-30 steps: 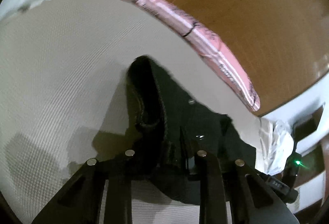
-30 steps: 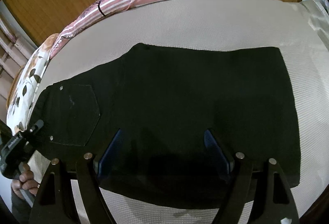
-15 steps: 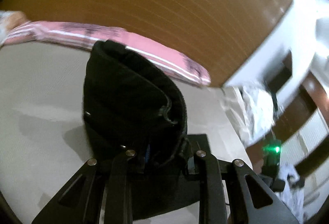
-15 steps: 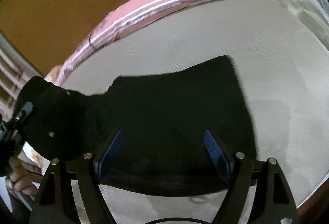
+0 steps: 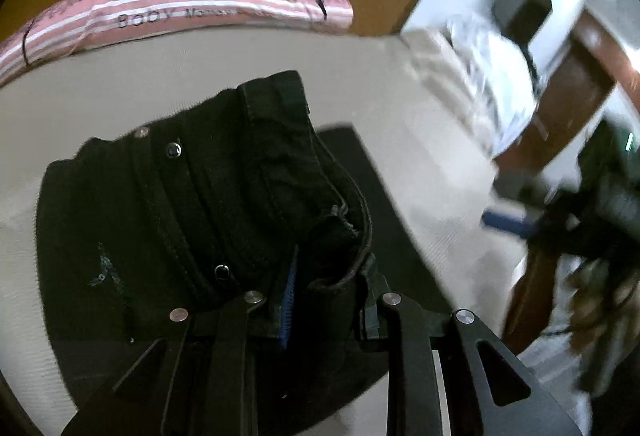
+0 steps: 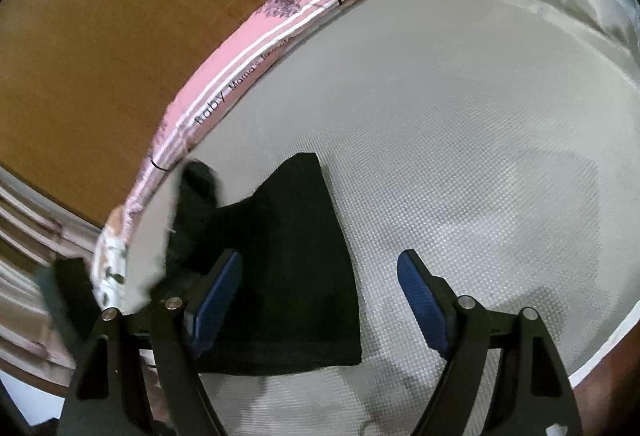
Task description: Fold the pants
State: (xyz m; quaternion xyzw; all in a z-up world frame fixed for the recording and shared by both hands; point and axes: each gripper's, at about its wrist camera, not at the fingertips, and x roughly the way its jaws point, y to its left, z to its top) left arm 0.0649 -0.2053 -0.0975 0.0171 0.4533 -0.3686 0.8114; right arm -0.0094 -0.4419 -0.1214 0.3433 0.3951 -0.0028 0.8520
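Observation:
The black pants [image 5: 208, 203] are gripped at the waistband by my left gripper [image 5: 320, 300], which is shut on the fabric and holds it lifted above the grey bed sheet [image 5: 400, 107]. Buttons and the zipper show on the raised part. The rest of the pants [image 6: 296, 260] lies flat on the sheet in the right wrist view. My right gripper [image 6: 320, 296] is open and empty, its blue pads [image 6: 420, 296] spread just above the flat cloth's right edge. It shows blurred at the right of the left wrist view [image 5: 508, 222].
A pink striped pillow [image 6: 256, 75] lies along the wooden headboard [image 6: 120, 15]. A floral pillow [image 6: 108, 256] sits at the left. The bed's edge [image 6: 600, 356] runs at the lower right. White bedding [image 5: 488, 75] and wooden furniture [image 5: 568, 83] stand beyond the bed.
My left gripper has lifted the waistband off the sheet and carried it over toward the legs. My right gripper has shifted right, so the flat pants now lie under its left finger.

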